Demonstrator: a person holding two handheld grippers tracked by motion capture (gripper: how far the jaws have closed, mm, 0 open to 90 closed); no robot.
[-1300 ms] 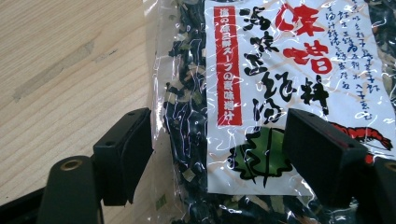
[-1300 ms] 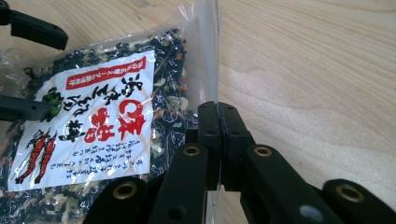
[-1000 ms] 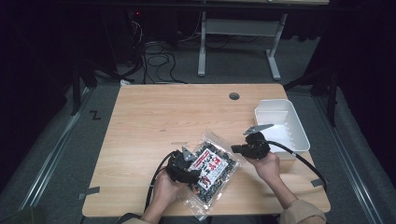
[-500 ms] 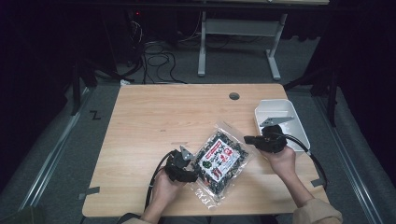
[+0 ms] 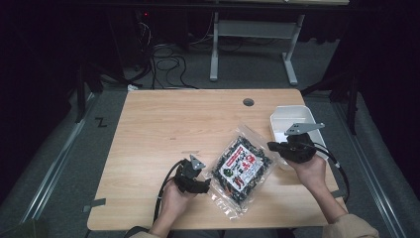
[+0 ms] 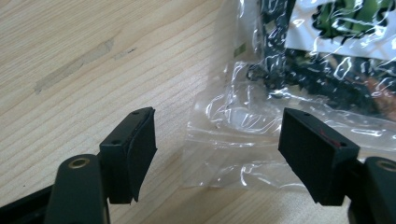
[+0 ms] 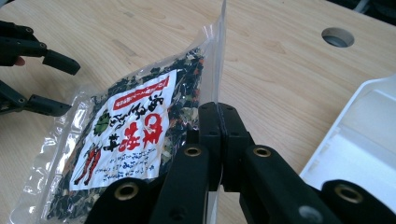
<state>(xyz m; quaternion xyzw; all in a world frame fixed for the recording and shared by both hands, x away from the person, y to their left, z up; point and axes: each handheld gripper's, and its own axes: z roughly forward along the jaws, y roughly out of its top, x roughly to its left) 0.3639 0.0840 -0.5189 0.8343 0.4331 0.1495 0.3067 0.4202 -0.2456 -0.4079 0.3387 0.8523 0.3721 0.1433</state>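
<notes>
One bag edge hidden btwn clamped right gripper jaws.

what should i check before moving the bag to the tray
1. Right gripper shut on the bag edge: ok.
2. Left gripper open, pads off the plastic: ok.
3. Bag fully off the table: not ok, its near end lies on the wood.
4. Tray has room: cannot tell, the right gripper hides part of it.
5. Bag sealed: cannot tell.
</notes>
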